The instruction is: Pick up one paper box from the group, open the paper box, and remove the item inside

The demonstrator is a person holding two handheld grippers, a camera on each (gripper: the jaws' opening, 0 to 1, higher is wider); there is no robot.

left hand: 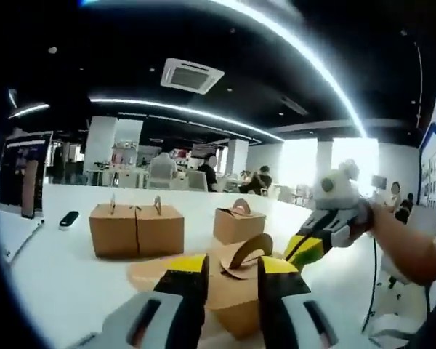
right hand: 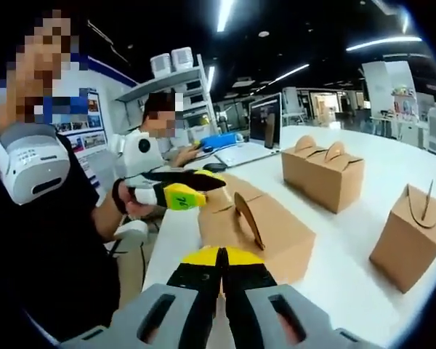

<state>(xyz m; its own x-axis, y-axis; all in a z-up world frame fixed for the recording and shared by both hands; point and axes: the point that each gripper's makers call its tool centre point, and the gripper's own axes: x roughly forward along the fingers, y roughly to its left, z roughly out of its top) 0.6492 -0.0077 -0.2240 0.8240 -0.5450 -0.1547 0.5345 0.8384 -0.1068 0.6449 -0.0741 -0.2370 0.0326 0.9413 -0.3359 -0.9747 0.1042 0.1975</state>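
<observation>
Paper box (left hand: 236, 294) on white table (left hand: 65, 280) | left gripper (left hand: 232, 273) jaws spread around it | right gripper (right hand: 219, 256) jaws closed, empty | no legible writing

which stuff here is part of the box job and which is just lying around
Job:
near box, between the left gripper jaws
pair of boxes
single box
right gripper

Lying about:
black gadget on the table
monitor
laptop

The left gripper (left hand: 231, 275) hides the near box's (left hand: 236, 302) front; the frame's bottom edge cuts its base. Background people are too small to tell.
</observation>
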